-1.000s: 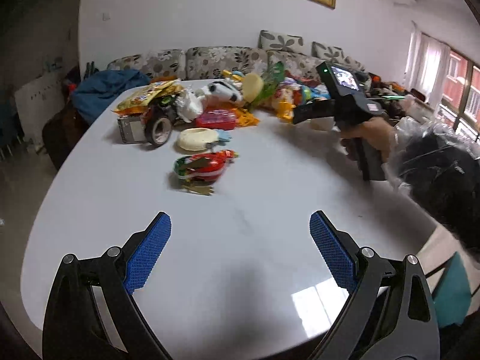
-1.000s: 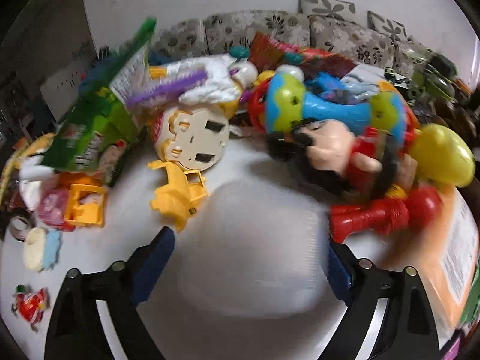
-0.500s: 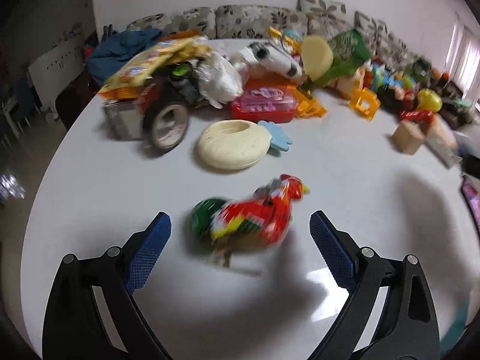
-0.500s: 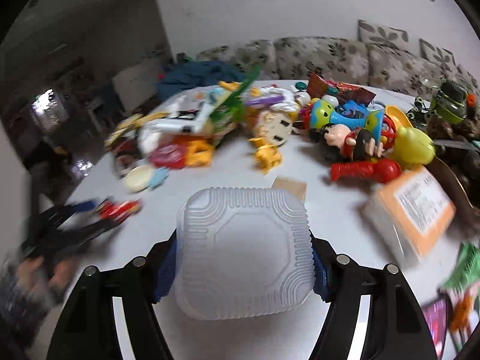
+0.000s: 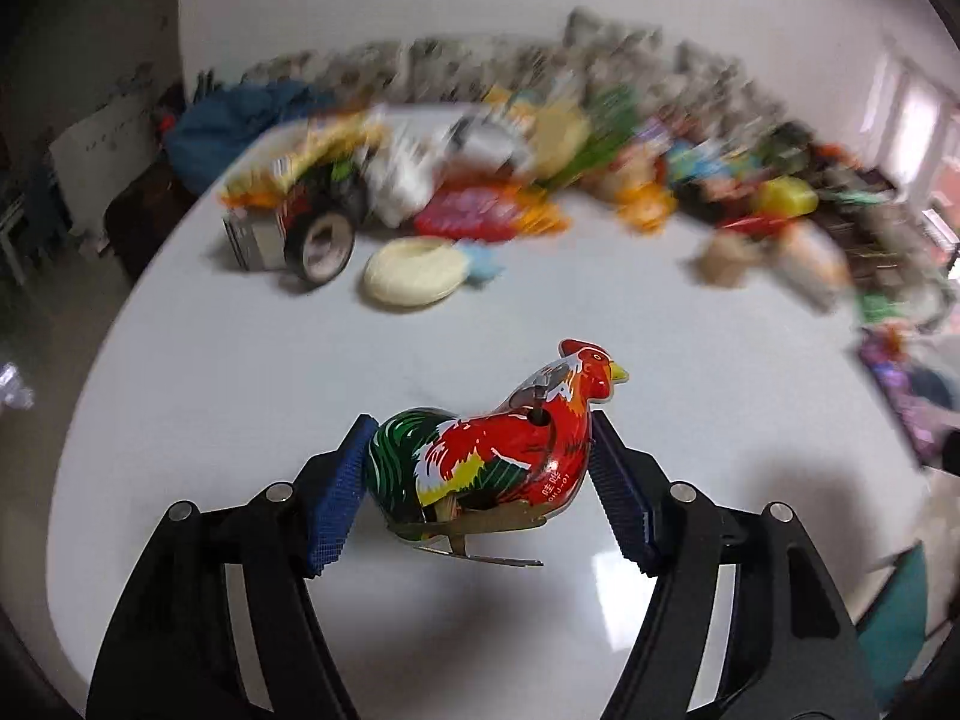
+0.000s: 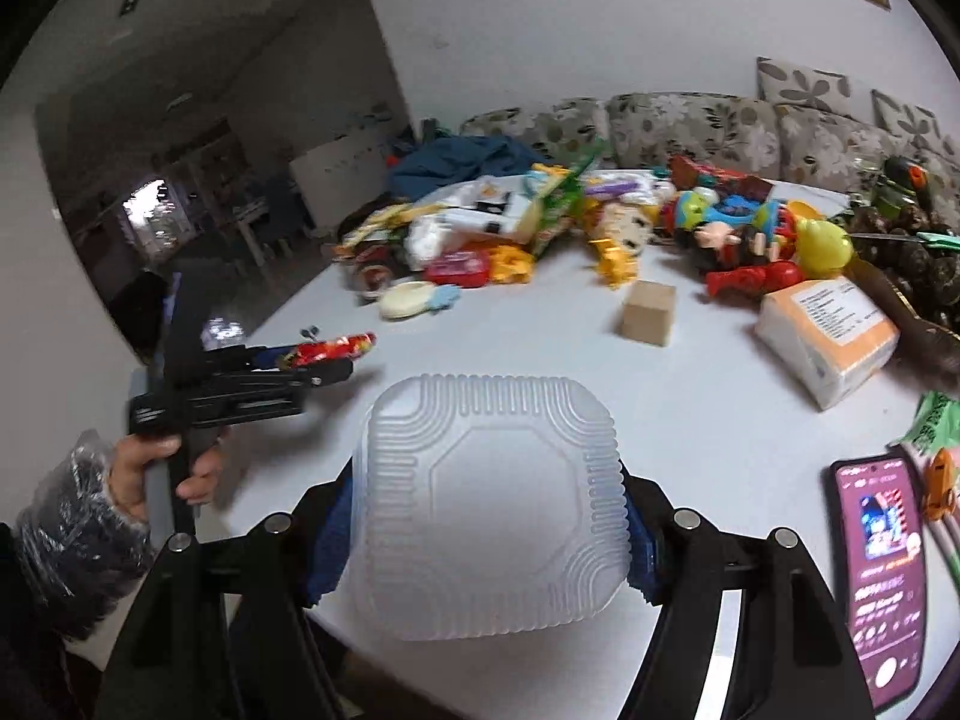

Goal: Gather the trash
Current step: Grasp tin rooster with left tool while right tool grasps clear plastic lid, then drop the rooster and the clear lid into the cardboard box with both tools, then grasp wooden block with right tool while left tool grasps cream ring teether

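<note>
My left gripper (image 5: 477, 489) is shut on a tin rooster toy (image 5: 492, 456), red and green, and holds it just above the white table (image 5: 210, 390). The rooster also shows in the right wrist view (image 6: 333, 348), between the left gripper's fingers. My right gripper (image 6: 486, 534) is shut on a clear ribbed plastic container (image 6: 489, 504), held above the table's near edge. The container hides most of the right fingers.
A heap of toys and wrappers (image 6: 540, 228) lines the table's far side. A wooden block (image 6: 648, 312), an orange-labelled pack (image 6: 828, 336) and a phone (image 6: 882, 570) lie on the right. A cream ring (image 5: 414, 270) and a wheel (image 5: 321, 243) lie ahead of the left gripper.
My left gripper moved forward to the rooster and closed on it. My right gripper took hold of the plastic container and drew it back from the toy heap toward the near edge.
</note>
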Action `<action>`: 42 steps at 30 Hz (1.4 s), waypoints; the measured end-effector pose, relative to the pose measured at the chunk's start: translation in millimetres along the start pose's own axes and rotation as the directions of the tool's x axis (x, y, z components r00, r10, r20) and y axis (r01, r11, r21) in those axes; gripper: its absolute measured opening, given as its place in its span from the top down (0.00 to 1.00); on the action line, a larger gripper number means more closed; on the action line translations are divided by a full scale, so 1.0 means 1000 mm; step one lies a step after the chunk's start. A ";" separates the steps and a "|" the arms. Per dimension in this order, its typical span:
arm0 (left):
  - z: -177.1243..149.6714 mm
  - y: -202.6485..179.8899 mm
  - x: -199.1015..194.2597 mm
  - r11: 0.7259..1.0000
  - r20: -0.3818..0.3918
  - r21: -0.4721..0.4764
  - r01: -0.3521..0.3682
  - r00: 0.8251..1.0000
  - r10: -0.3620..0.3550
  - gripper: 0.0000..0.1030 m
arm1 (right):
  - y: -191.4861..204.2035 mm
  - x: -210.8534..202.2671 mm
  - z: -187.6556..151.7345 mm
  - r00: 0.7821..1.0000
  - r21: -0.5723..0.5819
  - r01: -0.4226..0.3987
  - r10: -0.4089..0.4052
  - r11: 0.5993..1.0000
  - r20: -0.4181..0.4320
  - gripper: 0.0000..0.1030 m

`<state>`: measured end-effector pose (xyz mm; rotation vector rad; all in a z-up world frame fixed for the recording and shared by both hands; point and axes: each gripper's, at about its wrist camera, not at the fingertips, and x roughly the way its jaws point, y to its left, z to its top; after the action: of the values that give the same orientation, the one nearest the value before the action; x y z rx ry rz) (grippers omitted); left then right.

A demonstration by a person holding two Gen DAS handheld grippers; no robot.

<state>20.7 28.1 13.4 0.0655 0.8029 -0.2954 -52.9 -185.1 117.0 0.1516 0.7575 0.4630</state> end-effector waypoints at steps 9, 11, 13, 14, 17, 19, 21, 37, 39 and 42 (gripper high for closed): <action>-0.104 -0.058 -0.105 0.975 -0.035 0.190 0.113 0.994 -0.108 0.34 | 0.055 -0.040 -0.077 0.987 -0.071 -0.115 0.106 0.991 -0.121 0.32; -0.139 -0.064 -0.087 0.970 -0.117 0.203 0.130 0.987 -0.108 0.34 | 0.060 -0.028 -0.104 0.977 -0.062 -0.117 0.104 0.991 -0.187 0.31; -0.173 -0.069 -0.056 0.963 -0.217 0.222 0.153 0.971 -0.104 0.32 | 0.059 -0.008 -0.126 0.962 -0.041 -0.116 0.102 0.992 -0.251 0.30; -0.187 -0.072 -0.039 0.959 -0.255 0.240 0.152 0.963 -0.089 0.29 | 0.056 0.004 -0.138 0.954 -0.027 -0.111 0.099 0.993 -0.282 0.28; -0.232 -0.074 0.011 0.939 -0.364 0.323 0.119 0.931 0.008 0.20 | 0.045 0.047 -0.177 0.917 0.035 -0.096 0.102 0.995 -0.386 0.20; -0.250 -0.070 0.032 0.932 -0.412 0.340 0.123 0.911 0.030 0.20 | 0.041 0.060 -0.194 0.898 0.055 -0.092 0.106 0.994 -0.427 0.21; -0.256 -0.065 0.037 0.936 -0.433 0.331 0.121 0.900 0.038 0.20 | 0.046 0.051 -0.192 0.904 0.038 -0.106 0.113 0.994 -0.412 0.21; -0.102 -0.015 -0.079 0.967 0.038 0.032 0.254 0.966 -0.255 0.12 | -0.093 0.134 0.078 0.939 -0.028 0.318 -0.319 0.948 -0.126 0.06; -0.090 -0.011 -0.074 0.975 0.065 0.009 0.223 0.973 -0.223 0.12 | -0.112 0.159 0.090 0.941 0.040 0.307 -0.297 0.951 -0.159 0.14; -0.071 -0.002 -0.056 0.990 0.051 -0.018 0.142 0.989 -0.141 0.12 | -0.124 0.185 0.097 0.935 0.076 0.306 -0.284 0.949 -0.213 0.61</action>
<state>-66.1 51.8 4.2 -0.0188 0.7631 -0.4213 174.0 -207.3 34.2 0.0897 0.9868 0.1507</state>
